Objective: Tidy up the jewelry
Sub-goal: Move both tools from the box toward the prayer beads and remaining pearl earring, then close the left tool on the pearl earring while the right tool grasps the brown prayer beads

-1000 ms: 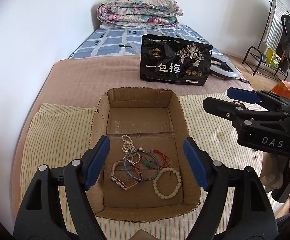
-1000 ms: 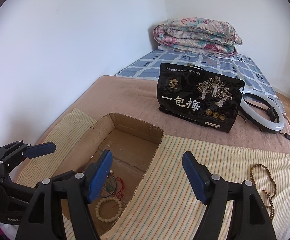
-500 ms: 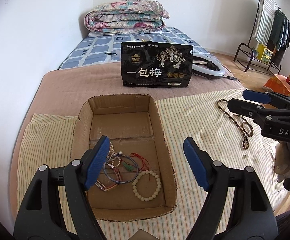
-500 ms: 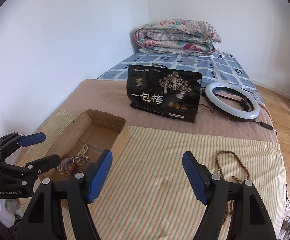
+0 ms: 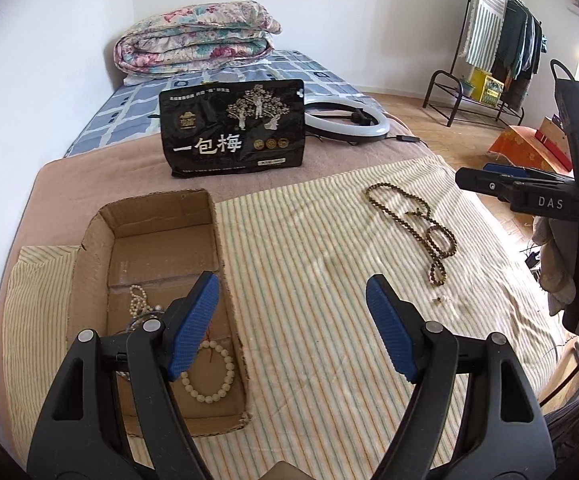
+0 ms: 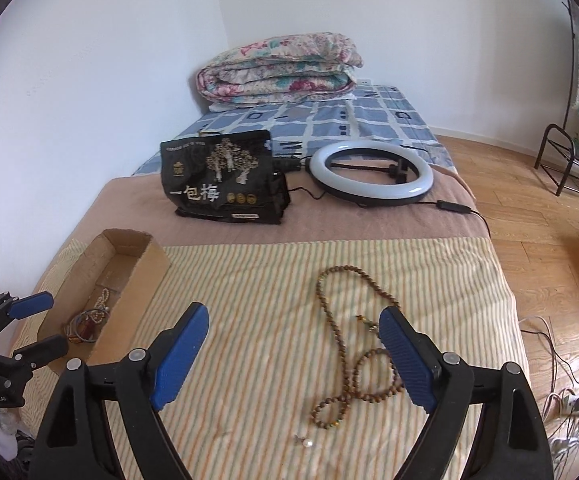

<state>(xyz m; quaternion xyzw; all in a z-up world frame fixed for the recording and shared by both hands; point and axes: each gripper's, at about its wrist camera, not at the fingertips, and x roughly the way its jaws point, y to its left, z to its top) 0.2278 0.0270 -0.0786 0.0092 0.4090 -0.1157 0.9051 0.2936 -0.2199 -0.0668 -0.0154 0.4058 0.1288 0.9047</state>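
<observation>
In the left wrist view, the left gripper (image 5: 292, 328) is being held wide open, with nothing between its blue pads, above the near right wall of the shallow brown cardboard box (image 5: 89, 280). A cream bead bracelet (image 5: 208, 372) and a pale pearl strand (image 5: 136, 302) are lying inside the box. A long brown bead necklace (image 5: 417, 226) is lying on the striped yellow cloth (image 5: 309, 280), well apart from the box.

In the right wrist view, the right gripper (image 6: 292, 358), whose jaws have just been opening, is being held empty over the necklace (image 6: 343, 344), its right pad (image 6: 407, 360) overlapping the loops. A small pearl earring (image 6: 307, 443) is lying just beside the necklace.
</observation>
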